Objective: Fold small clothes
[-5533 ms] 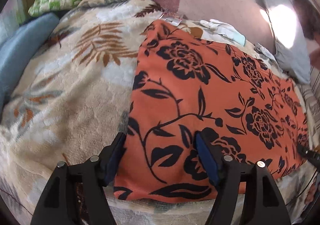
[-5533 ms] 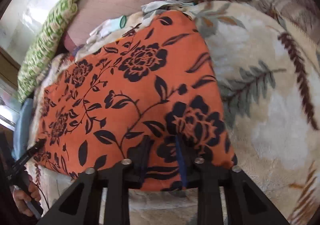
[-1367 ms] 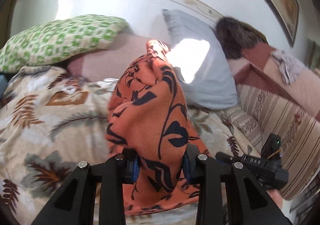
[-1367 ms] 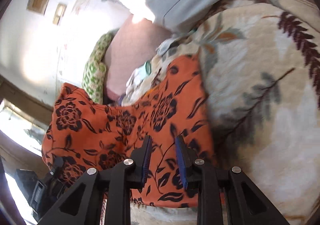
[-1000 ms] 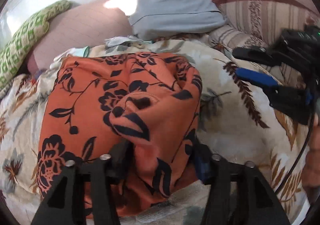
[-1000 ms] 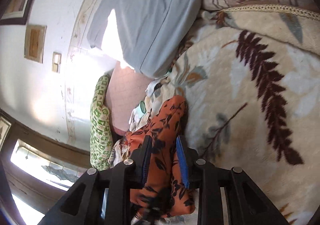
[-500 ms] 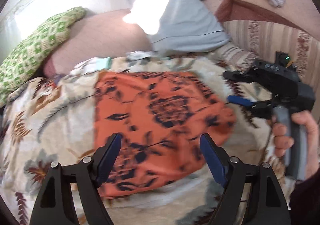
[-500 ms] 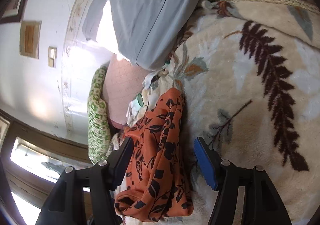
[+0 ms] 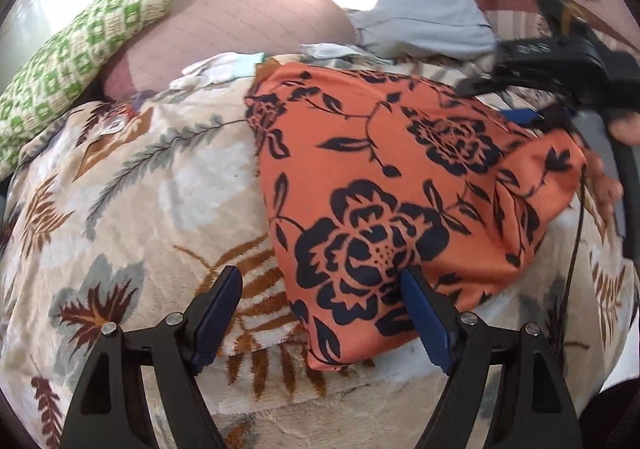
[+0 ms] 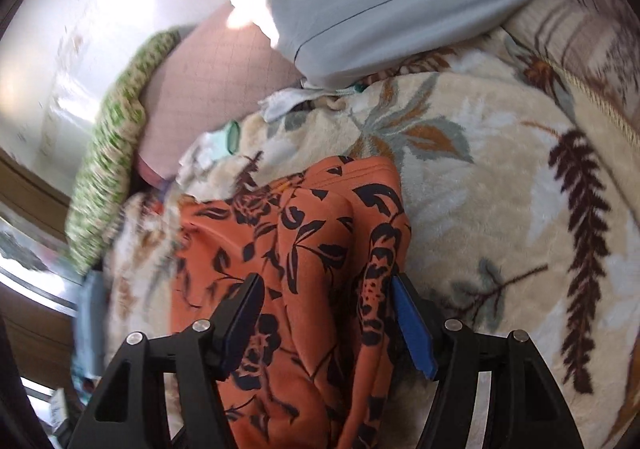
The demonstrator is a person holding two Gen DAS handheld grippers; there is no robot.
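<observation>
From my left wrist view, the orange floral garment [image 9: 404,185] lies folded on the leaf-print blanket [image 9: 132,209] that covers the bed, its long axis running from the near edge by my left claw [image 9: 320,313] up and away toward the pillows, with a second edge trailing off to the right. My left claw stands wide, its pads clear of the cloth: the left finger [image 9: 216,309] is over bare blanket, the right one over the garment's near corner, nothing pinched. The right claw [image 10: 326,319] also stands wide, with a bunched ridge of the orange fabric [image 10: 304,289] between its fingers; the pads do not press on it, though the right pad [image 10: 412,325] sits just beside the fold. In the left view I see that same right claw [image 9: 520,101] at the garment's far right edge, a hand [image 9: 608,185] on its handle. Beyond the garment lie a grey pillow [image 9: 416,9], a pink cushion [image 9: 240,21] and a green-checked pillow [image 9: 80,49].
</observation>
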